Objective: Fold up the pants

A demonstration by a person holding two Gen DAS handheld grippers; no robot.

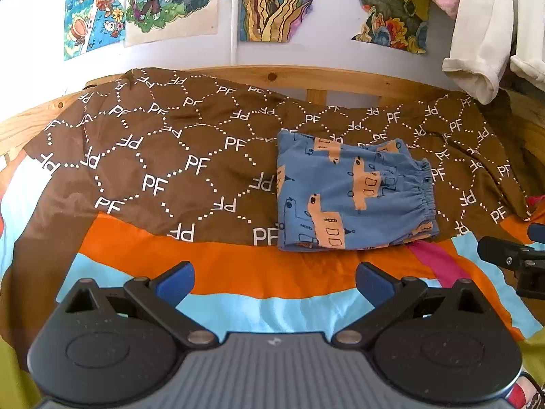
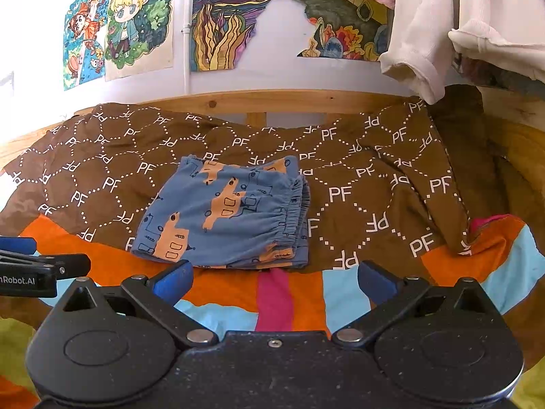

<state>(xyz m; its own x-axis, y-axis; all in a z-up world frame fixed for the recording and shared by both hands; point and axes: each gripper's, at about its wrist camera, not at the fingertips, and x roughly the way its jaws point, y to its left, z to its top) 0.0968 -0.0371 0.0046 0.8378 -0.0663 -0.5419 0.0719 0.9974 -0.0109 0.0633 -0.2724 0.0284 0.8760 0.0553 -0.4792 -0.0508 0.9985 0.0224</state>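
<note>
The blue pants (image 1: 351,197) with an orange print lie folded into a compact rectangle on the brown "PF" blanket (image 1: 163,163), elastic waistband to the right. They also show in the right wrist view (image 2: 224,214). My left gripper (image 1: 275,281) is open and empty, held back from the pants over the striped sheet. My right gripper (image 2: 275,281) is open and empty, just in front of the pants' near edge. The right gripper's side shows at the left wrist view's right edge (image 1: 511,259).
A striped orange, light blue and pink sheet (image 1: 293,306) covers the bed in front. A wooden bed rail (image 1: 323,80) runs behind the blanket. White and pink clothes (image 2: 425,34) hang at the upper right. Drawings (image 1: 163,0) are on the wall.
</note>
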